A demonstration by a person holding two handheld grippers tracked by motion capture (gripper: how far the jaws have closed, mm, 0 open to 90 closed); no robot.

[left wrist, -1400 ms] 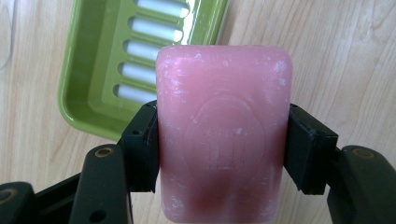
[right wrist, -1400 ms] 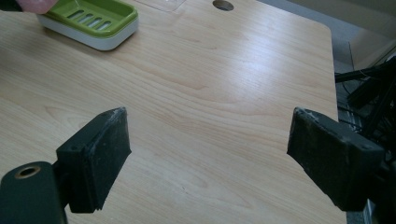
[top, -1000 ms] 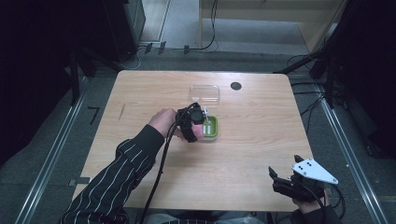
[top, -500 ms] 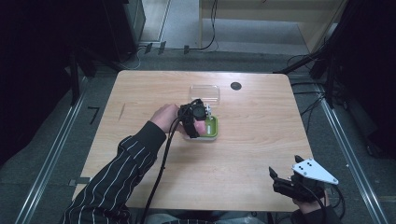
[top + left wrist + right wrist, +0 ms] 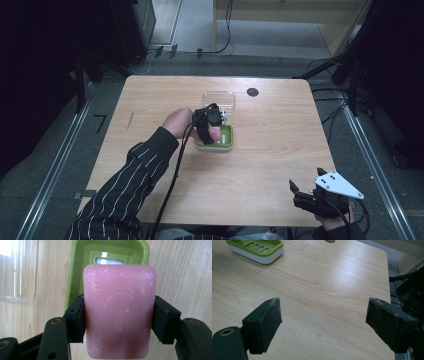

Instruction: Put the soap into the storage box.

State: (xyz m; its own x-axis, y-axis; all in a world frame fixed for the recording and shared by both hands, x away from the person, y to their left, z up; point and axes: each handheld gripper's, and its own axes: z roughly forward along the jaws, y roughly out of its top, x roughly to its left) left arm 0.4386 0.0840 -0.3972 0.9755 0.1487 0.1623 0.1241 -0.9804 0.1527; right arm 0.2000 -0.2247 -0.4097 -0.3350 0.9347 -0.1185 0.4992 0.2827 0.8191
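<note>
Over green dish [image 5: 75,270], jaws clamping pink soap [image 5: 119,310]

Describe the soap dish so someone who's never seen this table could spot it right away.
On the wooden table, look near the middle, where the left gripper holds a pink soap bar. The soap dish sits beneath it: bright green with a white base, unlike the clear lid behind it.

The high view is looking forward and down on the whole desk [image 5: 280,150]. The left gripper view is hanging close above the green dish [image 5: 75,277], facing down. The right gripper view is sitting low at 5 o'clock, facing toward 11, sharing that dish [image 5: 254,250].
</note>
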